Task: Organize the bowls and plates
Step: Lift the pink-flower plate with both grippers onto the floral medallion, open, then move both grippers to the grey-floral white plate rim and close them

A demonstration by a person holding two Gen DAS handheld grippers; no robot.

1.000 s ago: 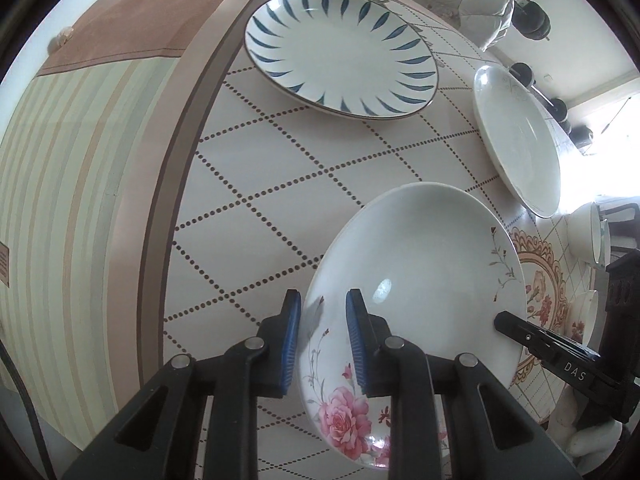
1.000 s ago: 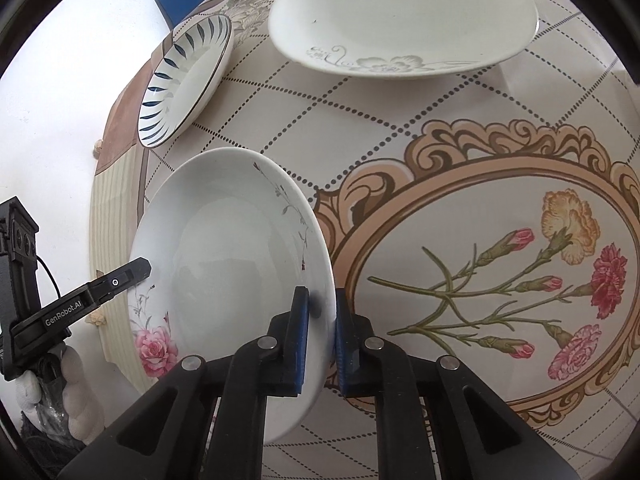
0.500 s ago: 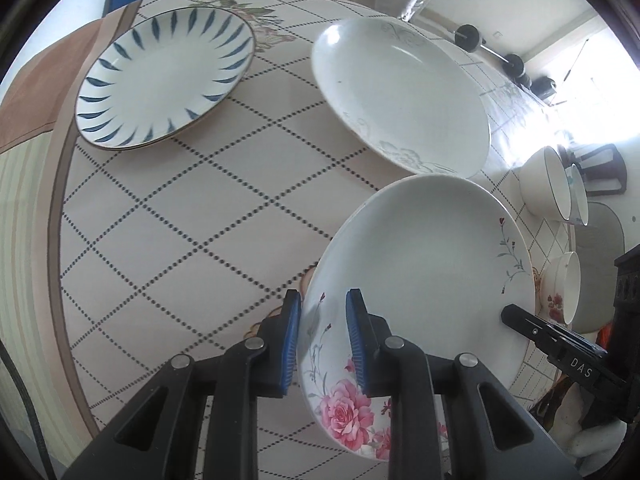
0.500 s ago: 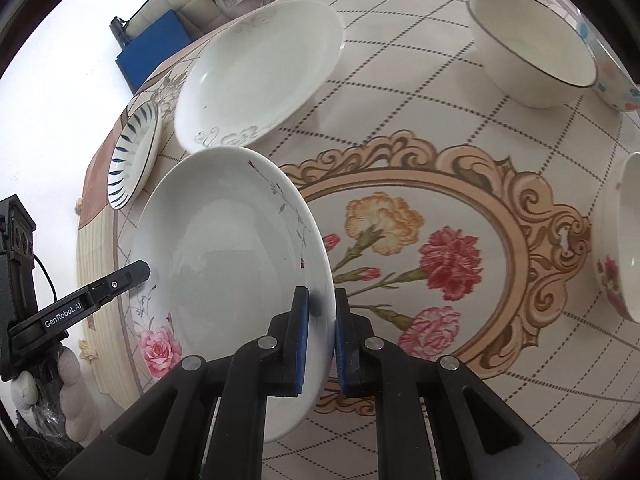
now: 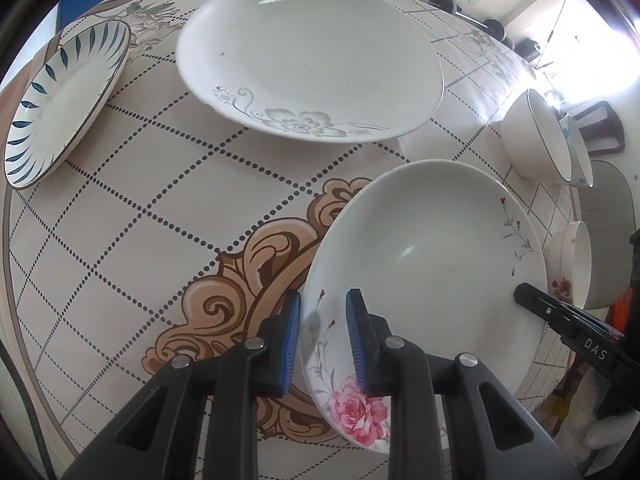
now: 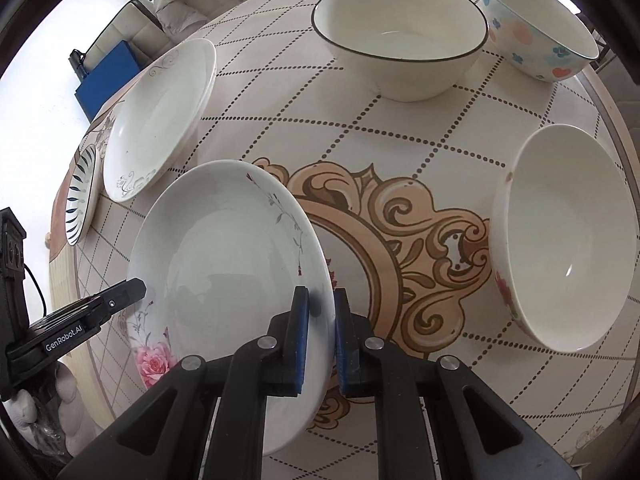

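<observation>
You carry the rose plate [image 5: 424, 264] between both tools, and over the last second it has travelled from the table's edge, past the blue-leaf plate [image 5: 60, 100], to hang above the ornate medallion in the middle of the tablecloth [image 5: 140, 200]; that puts it just beside the grey-flower plate [image 5: 308, 60], which now fills the top of the left wrist view; your right gripper [image 6: 320, 312] is clamped narrowly on the plate's right rim, both blue pads against the china; your left gripper [image 5: 323, 320] straddles the opposite rim with a wider gap, the outer pad looks to touch the underside, yet whether the inner pad presses the face is hard to judge through the fisheye, so treat the right side as the surer hold; the plate looks tilted and clear of the cloth, not yet set down; the shift suggests you are taking it to stack on the grey-flower plate, the nearest partner of similar size; the three bowls, the dark-rimmed bowl [image 6: 400, 40], the pastel-spotted bowl [image 6: 540, 28] and the floral bowl [image 6: 560, 240], sit apart on the far and right side, untouched, so the bowl half of the job remains.
</observation>
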